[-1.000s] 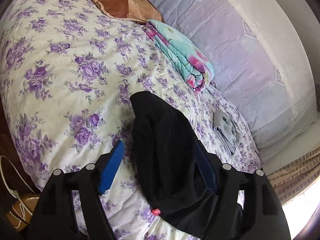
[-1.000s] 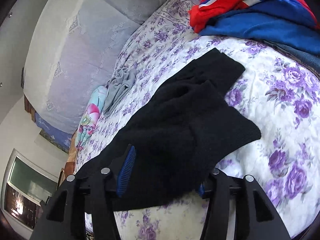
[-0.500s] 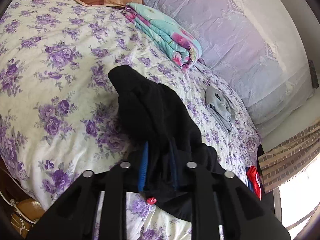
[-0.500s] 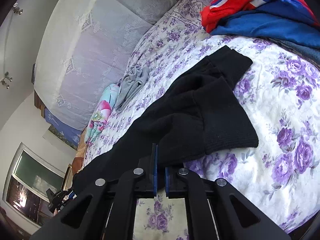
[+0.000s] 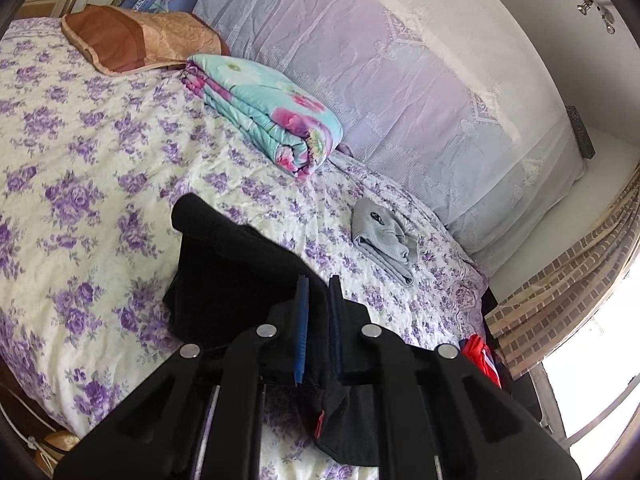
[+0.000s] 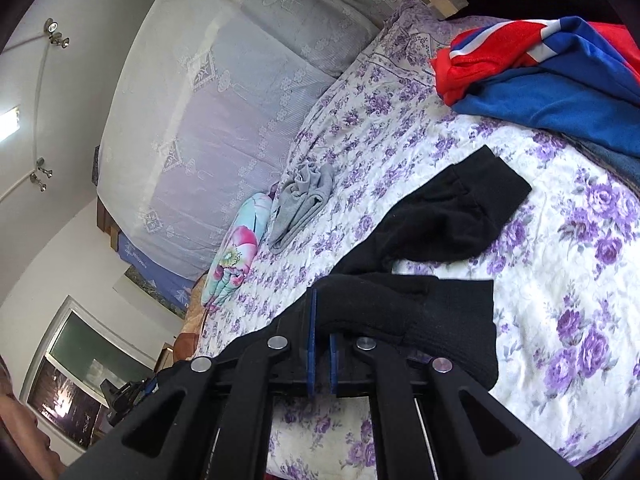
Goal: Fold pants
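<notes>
Black pants pinched at both ends, lifted off the bed

The bed [image 5: 80, 128] with its purple-flowered cover carries the black pants [image 6: 440, 216], partly lying, partly raised at the near edge. The left gripper [image 5: 318, 320] pinches a bunched fold of cloth; the right gripper [image 6: 322, 344] is pressed together on another bunched edge. Risk, as I judge it: thick bunched cloth may slip free, or the lower leg drag crooked and spoil the fold.
</notes>
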Available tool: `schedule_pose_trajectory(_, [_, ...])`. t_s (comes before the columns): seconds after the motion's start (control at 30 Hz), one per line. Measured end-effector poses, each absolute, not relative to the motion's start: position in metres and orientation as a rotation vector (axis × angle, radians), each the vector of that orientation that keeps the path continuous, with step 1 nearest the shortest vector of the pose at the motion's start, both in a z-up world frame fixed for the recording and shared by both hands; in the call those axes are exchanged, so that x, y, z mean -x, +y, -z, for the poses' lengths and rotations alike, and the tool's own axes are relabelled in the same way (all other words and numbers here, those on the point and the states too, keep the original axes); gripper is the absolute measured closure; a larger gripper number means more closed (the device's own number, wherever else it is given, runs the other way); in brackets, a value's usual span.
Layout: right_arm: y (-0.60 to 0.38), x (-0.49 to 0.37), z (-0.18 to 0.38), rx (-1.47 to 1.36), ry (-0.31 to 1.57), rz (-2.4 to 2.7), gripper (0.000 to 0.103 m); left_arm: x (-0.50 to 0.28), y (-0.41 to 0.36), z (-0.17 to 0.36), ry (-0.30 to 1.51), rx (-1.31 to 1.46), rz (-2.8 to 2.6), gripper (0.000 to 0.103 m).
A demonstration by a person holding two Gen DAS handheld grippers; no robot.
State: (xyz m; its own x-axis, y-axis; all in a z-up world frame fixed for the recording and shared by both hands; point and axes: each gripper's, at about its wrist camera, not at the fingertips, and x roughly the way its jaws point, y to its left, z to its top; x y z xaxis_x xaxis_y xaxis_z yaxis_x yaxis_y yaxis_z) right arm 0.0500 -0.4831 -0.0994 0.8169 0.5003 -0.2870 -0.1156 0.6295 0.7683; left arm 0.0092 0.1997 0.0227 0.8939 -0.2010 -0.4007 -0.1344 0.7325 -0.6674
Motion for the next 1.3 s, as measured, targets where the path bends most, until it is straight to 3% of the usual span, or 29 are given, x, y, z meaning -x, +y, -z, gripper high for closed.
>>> schedule_pose_trajectory(0.13, [-0.488,-0.064,0.086,-0.807,0.492,-0.358,0.098,-0.035,0.203,-0.036,0.469,0.723,0.031,0.096])
schedule_pose_trajectory(0.3, [-0.485,-0.081,0.089,-0.8,0.533,-0.34,0.098,-0.035,0.21,-0.007,0.588,0.755,-0.026,0.095])
schedule_pose_trajectory(0.33, [-0.486,-0.085,0.091,-0.806,0.541,-0.337,0.098,-0.026,0.216,-0.002,0.592,0.758,-0.058,0.088])
schedule_pose_trajectory(0.37, [-0.485,-0.089,0.092,-0.809,0.546,-0.336,0.098,-0.018,0.222,0.003,0.598,0.763,-0.085,0.071])
schedule_pose_trajectory(0.43, [-0.486,-0.097,0.093,-0.81,0.55,-0.339,0.098,-0.002,0.232,0.014,0.616,0.783,-0.142,0.051])
schedule_pose_trajectory(0.6, [-0.479,-0.105,0.093,-0.824,0.548,-0.373,0.098,0.009,0.243,0.058,0.701,0.908,-0.132,0.051])
schedule_pose_trajectory(0.73, [-0.479,-0.093,0.094,-0.83,0.547,-0.376,0.098,-0.002,0.227,0.08,0.765,0.956,-0.036,0.054])
schedule_pose_trajectory(0.8, [-0.481,-0.086,0.096,-0.84,0.544,-0.37,0.098,-0.007,0.211,0.082,0.799,0.919,0.003,0.07])
schedule_pose_trajectory(0.87, [-0.484,-0.079,0.098,-0.85,0.54,-0.367,0.098,-0.005,0.203,0.077,0.789,0.891,0.02,0.094])
schedule_pose_trajectory(1.07, [-0.493,-0.073,0.091,-0.856,0.503,-0.364,0.098,0.011,0.195,0.016,0.624,0.818,0.079,0.095])
schedule_pose_trajectory(1.3, [-0.505,-0.112,0.067,-0.83,0.482,-0.337,0.098,-0.051,0.2,-0.045,0.525,0.739,0.085,0.095])
